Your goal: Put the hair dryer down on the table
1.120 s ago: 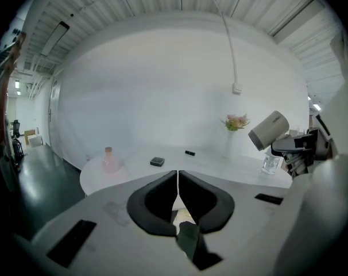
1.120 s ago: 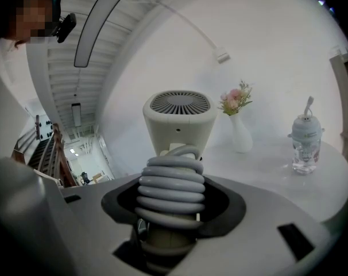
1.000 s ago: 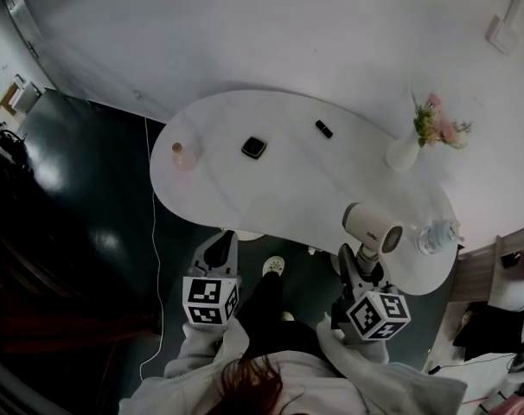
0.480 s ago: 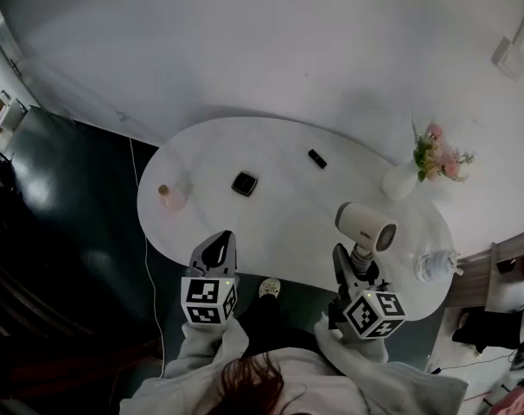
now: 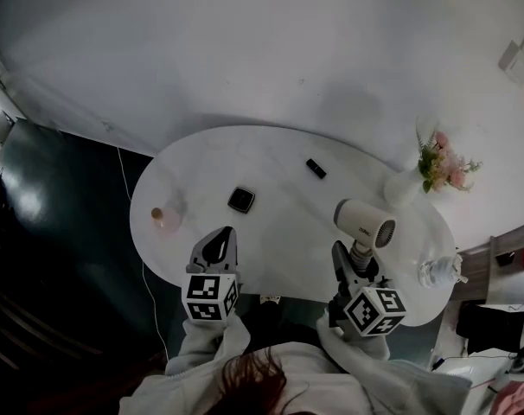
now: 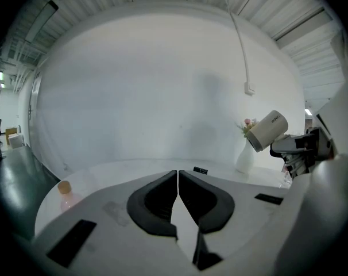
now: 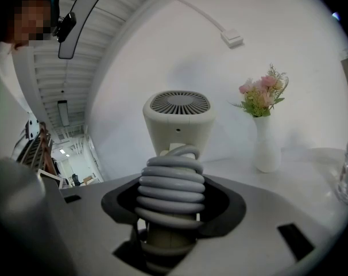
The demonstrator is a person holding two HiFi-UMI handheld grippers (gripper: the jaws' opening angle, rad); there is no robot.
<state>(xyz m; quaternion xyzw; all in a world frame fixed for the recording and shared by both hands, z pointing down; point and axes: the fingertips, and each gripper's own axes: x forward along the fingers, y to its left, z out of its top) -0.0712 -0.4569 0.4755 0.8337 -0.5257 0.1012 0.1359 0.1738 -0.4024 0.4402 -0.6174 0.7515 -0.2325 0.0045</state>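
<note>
A cream hair dryer [image 5: 364,221] with its grey cord wound round the handle [image 7: 171,195] stands upright in my right gripper [image 5: 355,262], which is shut on the handle. It is held in the air over the right part of the white table [image 5: 279,223]. In the right gripper view the dryer's rear grille [image 7: 179,103] faces the camera. The dryer [image 6: 267,130] also shows at the right of the left gripper view. My left gripper [image 5: 215,247] is near the table's front edge, its jaws shut with nothing between them [image 6: 178,195].
On the table are a white vase of pink flowers [image 5: 403,182], a small black square thing [image 5: 240,199], a small black bar [image 5: 315,169], a pink bottle with a tan cap [image 5: 163,219] at the left and a clear glass vessel [image 5: 438,271] at the right edge. Dark floor lies to the left.
The table has slid down and nearer in the head view. The dryer, still gripped, now hangs over the tabletop farther in from its front right edge. The left gripper stays shut.
</note>
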